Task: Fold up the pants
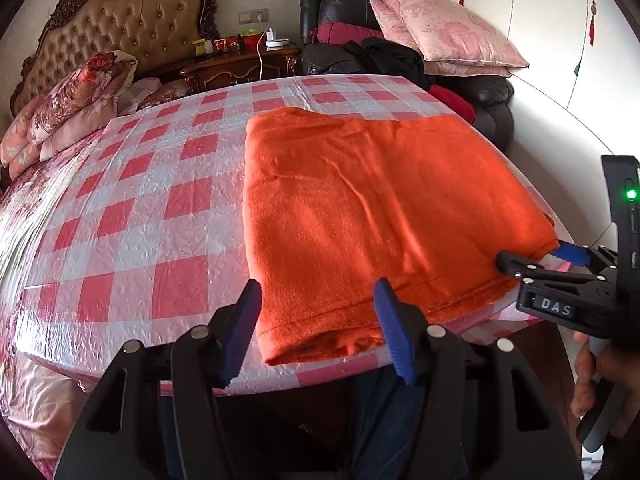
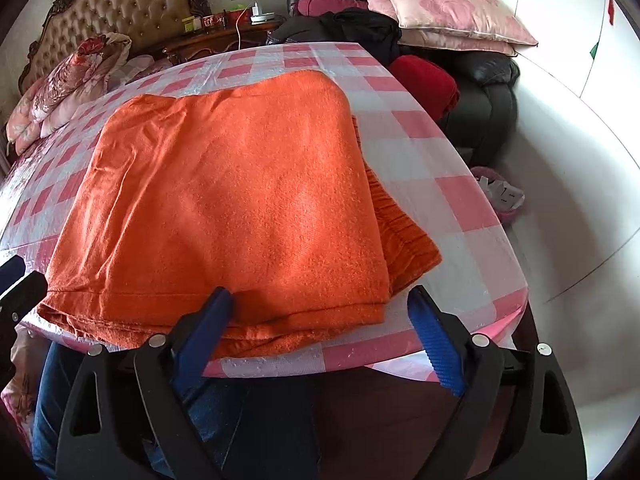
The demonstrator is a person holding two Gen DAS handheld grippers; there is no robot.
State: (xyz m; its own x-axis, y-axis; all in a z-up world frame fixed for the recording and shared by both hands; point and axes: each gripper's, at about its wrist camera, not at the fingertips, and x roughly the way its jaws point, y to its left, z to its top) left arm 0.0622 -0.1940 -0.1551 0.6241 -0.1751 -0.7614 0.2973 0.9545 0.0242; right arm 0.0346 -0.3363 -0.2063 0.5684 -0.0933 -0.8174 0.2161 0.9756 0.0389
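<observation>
The orange pants (image 1: 380, 200) (image 2: 240, 200) lie folded flat on a table (image 1: 132, 216) covered in pink checked plastic, their hem along the near edge. A ribbed waistband (image 2: 400, 224) peeks out from under the top layer on the right. My left gripper (image 1: 317, 284) is open and straddles the near left corner of the pants, with no pad pressing on the fabric. My right gripper (image 2: 320, 291) stands wide open over the near right corner. In the left wrist view the right gripper (image 1: 532, 252) sits at that corner, held by a hand (image 1: 600, 380).
A bed with floral quilts (image 1: 76, 100) and a tufted headboard (image 1: 128, 28) lies to the left. Behind the table are a nightstand (image 1: 240, 64) and a black chair (image 1: 492, 96) piled with pink pillows (image 1: 448, 28) and dark clothes. Jeans-clad legs (image 2: 224, 420) stand at the near edge.
</observation>
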